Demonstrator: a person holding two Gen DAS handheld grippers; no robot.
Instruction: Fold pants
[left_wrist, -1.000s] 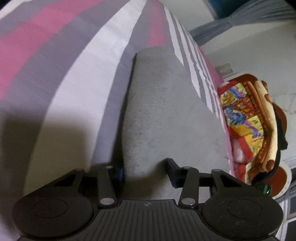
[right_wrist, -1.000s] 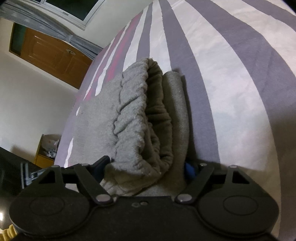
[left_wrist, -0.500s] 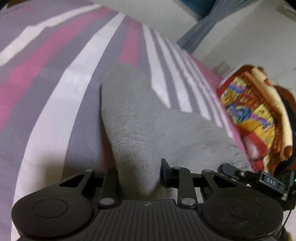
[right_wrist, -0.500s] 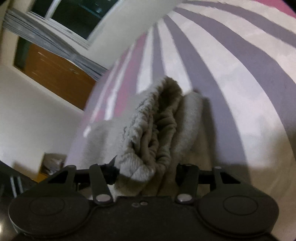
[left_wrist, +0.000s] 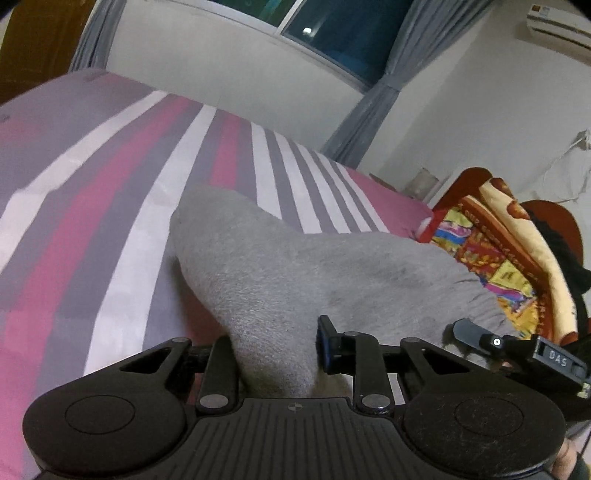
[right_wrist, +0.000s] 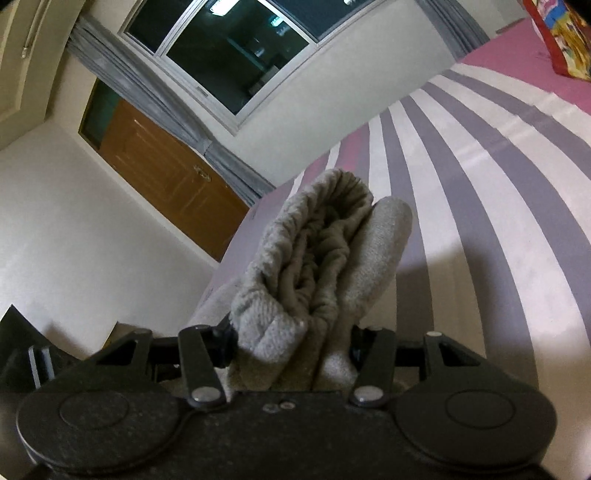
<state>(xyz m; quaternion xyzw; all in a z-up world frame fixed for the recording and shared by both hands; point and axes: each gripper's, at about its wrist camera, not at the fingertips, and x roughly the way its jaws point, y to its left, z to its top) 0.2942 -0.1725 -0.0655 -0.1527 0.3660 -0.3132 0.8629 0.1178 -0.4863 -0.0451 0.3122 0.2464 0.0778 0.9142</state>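
Observation:
The grey fleece pants (left_wrist: 295, 273) lie folded lengthwise on the striped bed. My left gripper (left_wrist: 275, 350) is shut on one end of them and holds that end raised off the bed. My right gripper (right_wrist: 291, 343) is shut on the bunched elastic waistband end (right_wrist: 317, 258) and holds it lifted, with the cloth standing up between the jaws. The right gripper also shows at the right edge of the left wrist view (left_wrist: 517, 347), close beside the left one.
The bed sheet (left_wrist: 110, 206) has pink, grey and white stripes. A colourful patterned blanket (left_wrist: 495, 251) is heaped at the bed's right side. A window with grey curtains (right_wrist: 236, 51) and a wooden door (right_wrist: 162, 177) stand beyond the bed.
Both grippers have closed on the pants and lifted their ends off the bed. Both cameras have tilted up, and the right gripper has come into the left wrist view.

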